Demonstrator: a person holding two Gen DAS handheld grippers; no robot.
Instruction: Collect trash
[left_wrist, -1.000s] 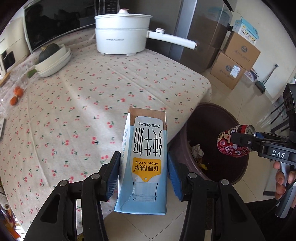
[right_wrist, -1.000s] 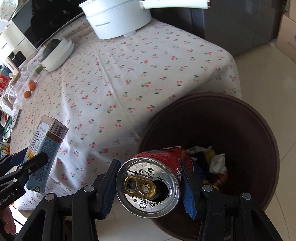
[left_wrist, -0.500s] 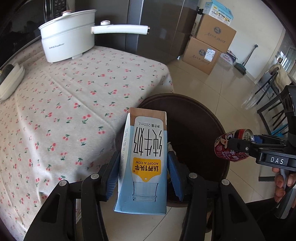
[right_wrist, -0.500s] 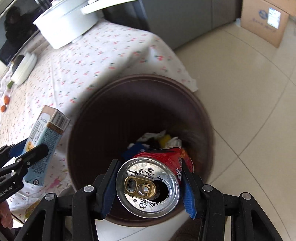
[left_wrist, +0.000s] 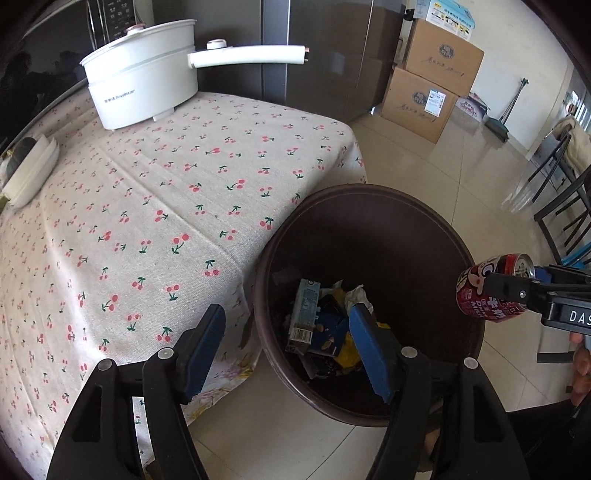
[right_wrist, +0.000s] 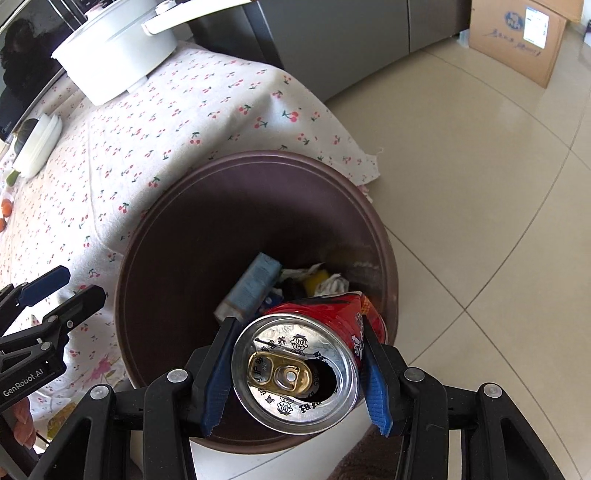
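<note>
A round dark brown trash bin (left_wrist: 369, 206) (right_wrist: 258, 166) stands on the floor against the table corner. The light blue milk carton (left_wrist: 304, 312) (right_wrist: 251, 286) lies inside it among other trash. My left gripper (left_wrist: 288, 332) is open and empty, above the bin's near rim. My right gripper (right_wrist: 295, 369) is shut on a red drink can (right_wrist: 295, 369), held over the bin's right rim; the can also shows in the left wrist view (left_wrist: 491, 288).
The table with a cherry-print cloth (left_wrist: 147, 206) lies left of the bin. A white electric pot (left_wrist: 144, 74) stands at its back, white dishes (left_wrist: 29, 170) at the left. Cardboard boxes (left_wrist: 432, 85) and dark chairs (left_wrist: 565, 206) stand on the tiled floor.
My left gripper has opened and the milk carton has dropped into the bin. My right gripper still holds the can over the bin.
</note>
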